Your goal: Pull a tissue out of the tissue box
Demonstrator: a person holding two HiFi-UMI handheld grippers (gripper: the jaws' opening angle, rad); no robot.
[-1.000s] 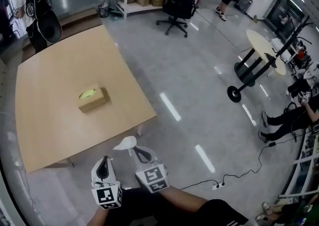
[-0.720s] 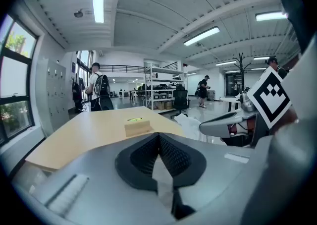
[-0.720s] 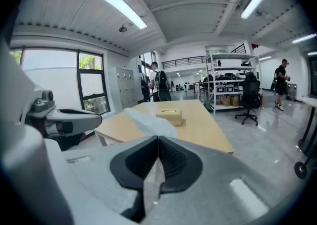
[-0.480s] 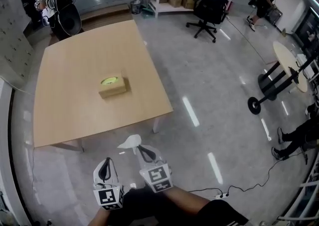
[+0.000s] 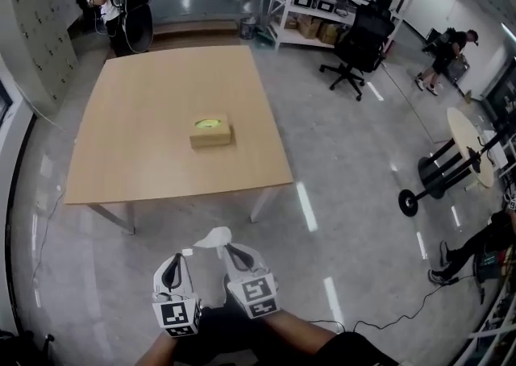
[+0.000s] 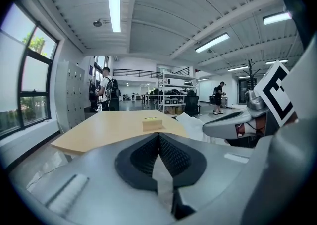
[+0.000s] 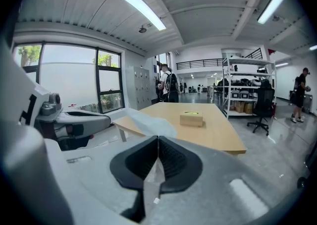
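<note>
We're looking across a glossy workshop floor (image 5: 347,195) at the wooden table (image 5: 137,155), and the tissue box (image 5: 211,132) is sitting mid-table, well apart from both grippers. The right gripper (image 5: 225,247) is pinching a white tissue (image 5: 214,236) in its closed jaws. The left gripper (image 5: 172,261) is riding just beside it, jaws together on nothing. So we're judging one tissue already out. Any further pull is calling for closing in on the table, bracing the box and nipping at its top opening.
</note>
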